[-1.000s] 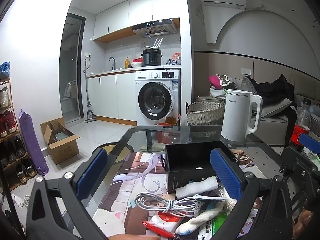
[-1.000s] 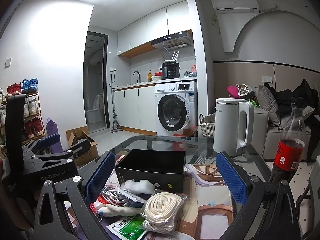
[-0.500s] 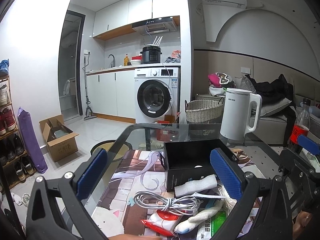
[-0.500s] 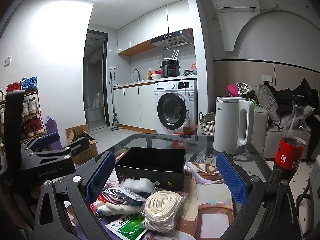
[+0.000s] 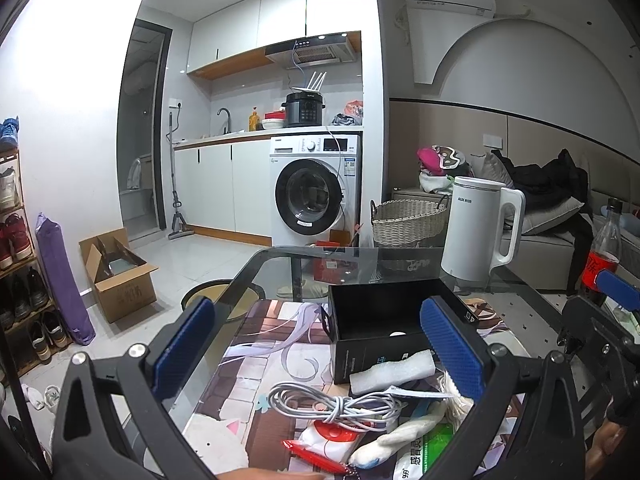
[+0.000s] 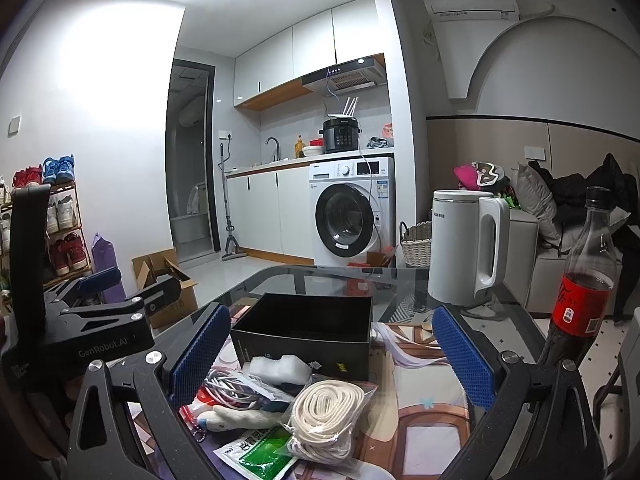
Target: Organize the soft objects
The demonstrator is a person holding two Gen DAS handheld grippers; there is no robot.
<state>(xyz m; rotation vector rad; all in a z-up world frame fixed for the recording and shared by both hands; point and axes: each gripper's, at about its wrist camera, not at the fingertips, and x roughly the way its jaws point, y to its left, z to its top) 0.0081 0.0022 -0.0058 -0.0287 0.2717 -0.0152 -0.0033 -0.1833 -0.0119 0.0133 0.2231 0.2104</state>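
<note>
An open black box (image 5: 384, 312) (image 6: 308, 334) stands on the glass table. In front of it lies a pile: a white foam block (image 5: 394, 370) (image 6: 280, 368), a grey coiled cable (image 5: 336, 404) (image 6: 232, 386), a bagged white rope coil (image 6: 326, 412), a white plush piece (image 5: 400, 436) (image 6: 240, 416), a green sachet (image 6: 260, 454) (image 5: 424, 456) and a red-white packet (image 5: 328, 440). My left gripper (image 5: 316, 348) is open and empty above the pile. My right gripper (image 6: 332, 356) is open and empty above it too.
A white kettle (image 5: 480, 228) (image 6: 466, 248) stands behind the box. A cola bottle (image 6: 580, 280) (image 5: 602, 252) stands at the right. The left gripper's body (image 6: 76, 320) shows left in the right wrist view. A printed mat (image 5: 264, 344) covers the table.
Both views have shifted slightly; the grippers have drifted a little over the pile. Both stay open and nothing on the table has moved.
</note>
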